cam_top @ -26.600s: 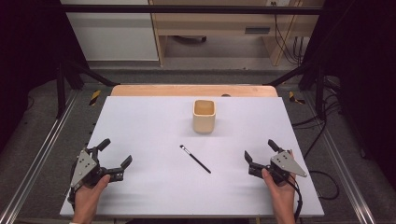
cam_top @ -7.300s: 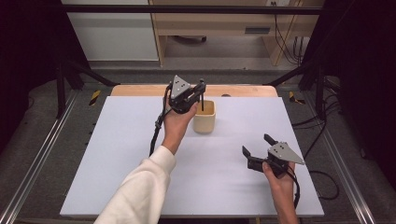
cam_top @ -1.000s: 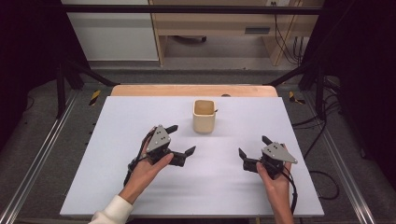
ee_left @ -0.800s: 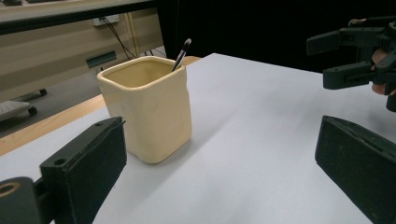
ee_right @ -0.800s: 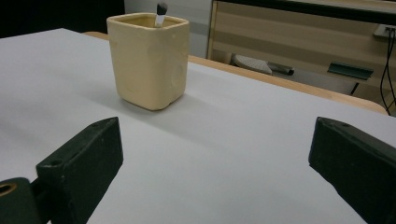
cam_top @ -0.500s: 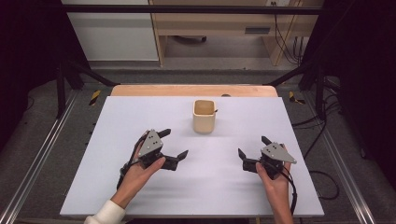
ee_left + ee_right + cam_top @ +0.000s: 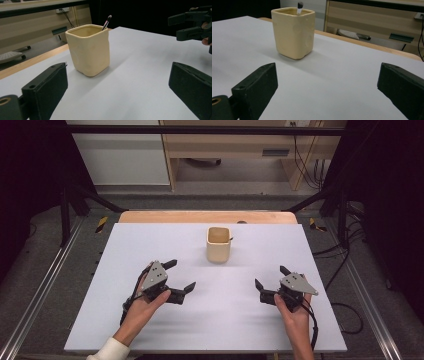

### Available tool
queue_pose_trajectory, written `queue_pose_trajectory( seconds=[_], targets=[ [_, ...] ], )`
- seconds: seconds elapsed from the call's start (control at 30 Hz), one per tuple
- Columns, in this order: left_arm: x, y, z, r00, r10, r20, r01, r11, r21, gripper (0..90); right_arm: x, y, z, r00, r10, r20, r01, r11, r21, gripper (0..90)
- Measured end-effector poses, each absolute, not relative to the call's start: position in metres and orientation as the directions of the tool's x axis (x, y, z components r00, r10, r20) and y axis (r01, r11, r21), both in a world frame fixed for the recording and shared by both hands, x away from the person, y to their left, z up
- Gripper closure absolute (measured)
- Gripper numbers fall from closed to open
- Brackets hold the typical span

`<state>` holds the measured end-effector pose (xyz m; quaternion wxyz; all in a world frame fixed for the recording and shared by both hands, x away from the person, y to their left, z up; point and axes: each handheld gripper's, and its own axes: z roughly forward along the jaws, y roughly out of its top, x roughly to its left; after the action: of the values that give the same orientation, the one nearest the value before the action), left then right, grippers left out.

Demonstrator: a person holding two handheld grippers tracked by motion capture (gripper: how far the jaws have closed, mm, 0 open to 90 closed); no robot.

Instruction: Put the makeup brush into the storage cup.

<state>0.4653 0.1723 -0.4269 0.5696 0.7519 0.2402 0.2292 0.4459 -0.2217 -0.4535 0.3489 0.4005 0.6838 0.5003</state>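
With the brush [image 7: 107, 22] standing in the cup [image 7: 219, 244], rest both grippers on the desk [image 7: 310, 245], jaws spread and empty.

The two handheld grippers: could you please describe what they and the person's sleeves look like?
Both the left gripper and the right gripper are black, each with two blocky jaws, a grey three-cornered plate on top and a black cable trailing back along the hand. A white sleeve cuff covers the left wrist.
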Motion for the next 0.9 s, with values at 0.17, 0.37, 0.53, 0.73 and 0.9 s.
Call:
queue_pose_trajectory(
  seconds=[0.17,0.37,0.53,0.73,0.9],
  targets=[
    [0.461,0.180,-0.427,0.772,0.632,0.070,0.092,-0.220,0.971,2.2,0.446,-0.220,-0.454,-0.443,0.894,-0.065,0.201,0.170,0.965,3.4],
    [0.454,0.197,-0.429,0.759,0.646,0.084,0.081,-0.222,0.972,2.2,0.447,-0.214,-0.453,-0.459,0.885,-0.074,0.197,0.183,0.963,4.2],
    [0.448,0.217,-0.429,0.739,0.668,0.086,0.079,-0.212,0.974,2.2,0.447,-0.209,-0.450,-0.458,0.882,-0.109,0.182,0.213,0.960,4.8],
    [0.443,0.242,-0.429,0.714,0.693,0.095,0.075,-0.210,0.975,2.1,0.444,-0.212,-0.444,-0.463,0.879,-0.116,0.181,0.222,0.958,5.1],
    [0.437,0.261,-0.429,0.693,0.714,0.104,0.066,-0.206,0.976,2.2,0.440,-0.216,-0.441,-0.463,0.877,-0.130,0.169,0.231,0.958,5.3]
  ],
)
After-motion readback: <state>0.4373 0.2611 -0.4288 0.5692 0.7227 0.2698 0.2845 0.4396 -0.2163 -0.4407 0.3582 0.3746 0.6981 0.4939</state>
